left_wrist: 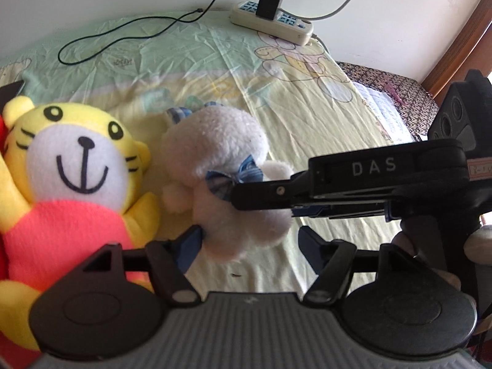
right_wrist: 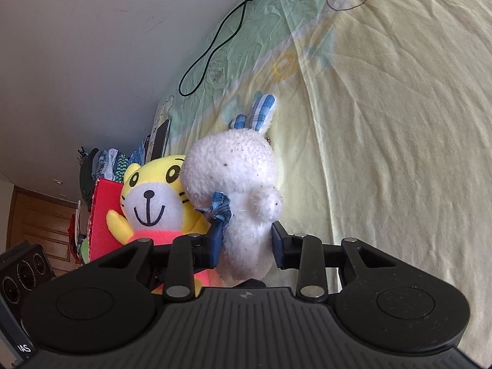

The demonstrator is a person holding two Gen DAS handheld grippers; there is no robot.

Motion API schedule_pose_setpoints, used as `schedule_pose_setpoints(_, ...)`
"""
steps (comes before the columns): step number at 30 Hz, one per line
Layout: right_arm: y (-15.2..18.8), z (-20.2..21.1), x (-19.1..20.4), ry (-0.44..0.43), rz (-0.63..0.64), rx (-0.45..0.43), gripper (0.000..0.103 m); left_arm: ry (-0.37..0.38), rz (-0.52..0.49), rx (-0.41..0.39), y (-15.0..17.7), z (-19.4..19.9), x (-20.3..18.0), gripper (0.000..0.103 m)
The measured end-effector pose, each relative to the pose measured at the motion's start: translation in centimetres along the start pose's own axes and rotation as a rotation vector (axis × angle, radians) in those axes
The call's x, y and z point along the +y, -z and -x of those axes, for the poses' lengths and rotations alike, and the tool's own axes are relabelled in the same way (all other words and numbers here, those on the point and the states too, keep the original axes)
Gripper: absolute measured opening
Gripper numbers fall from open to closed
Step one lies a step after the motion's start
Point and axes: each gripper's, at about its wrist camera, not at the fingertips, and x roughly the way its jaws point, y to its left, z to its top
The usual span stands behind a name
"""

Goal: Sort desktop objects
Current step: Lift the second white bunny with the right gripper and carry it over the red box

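A white plush rabbit point(left_wrist: 215, 153) with blue checked ears and a blue bow lies on the yellow-green sheet point(left_wrist: 276, 98), beside a yellow plush tiger point(left_wrist: 67, 166) in a red shirt. My right gripper point(right_wrist: 247, 244) is shut on the rabbit's body point(right_wrist: 243, 184); it reaches in from the right in the left wrist view point(left_wrist: 246, 200). My left gripper point(left_wrist: 250, 243) is open, its jaws either side of the rabbit's lower end. The tiger point(right_wrist: 150, 206) shows left of the rabbit in the right wrist view.
A white power strip point(left_wrist: 270, 20) with a black charger sits at the far edge by the wall. A black cable point(left_wrist: 123, 37) loops across the sheet. A red box point(right_wrist: 104, 215) stands behind the tiger. A patterned cover point(left_wrist: 393, 92) lies at the right.
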Motion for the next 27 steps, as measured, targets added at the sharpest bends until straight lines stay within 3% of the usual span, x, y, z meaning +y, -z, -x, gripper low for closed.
schedule_pose_setpoints(9,4.0,4.2,-1.8,0.025,-0.056,0.005,0.036,0.089,-0.017,0.029,2.2,1.4,-1.4,0.072)
schedule_pose_setpoints(14,5.6,6.1,-2.3,0.105,-0.044,-0.013,0.046,0.075,-0.032,0.012,2.4,2.0,-1.4,0.078)
schedule_pose_setpoints(22,3.1,8.6,-2.7,0.04,-0.137,-0.192,0.054,0.073,-0.024,0.008,0.2,0.4,-1.6,0.078)
schedule_pose_setpoints(27,1.2,5.2,-1.9,0.042,-0.141,-0.177,0.055,0.061,-0.041,0.045,-0.8,-1.6,-2.1,0.076)
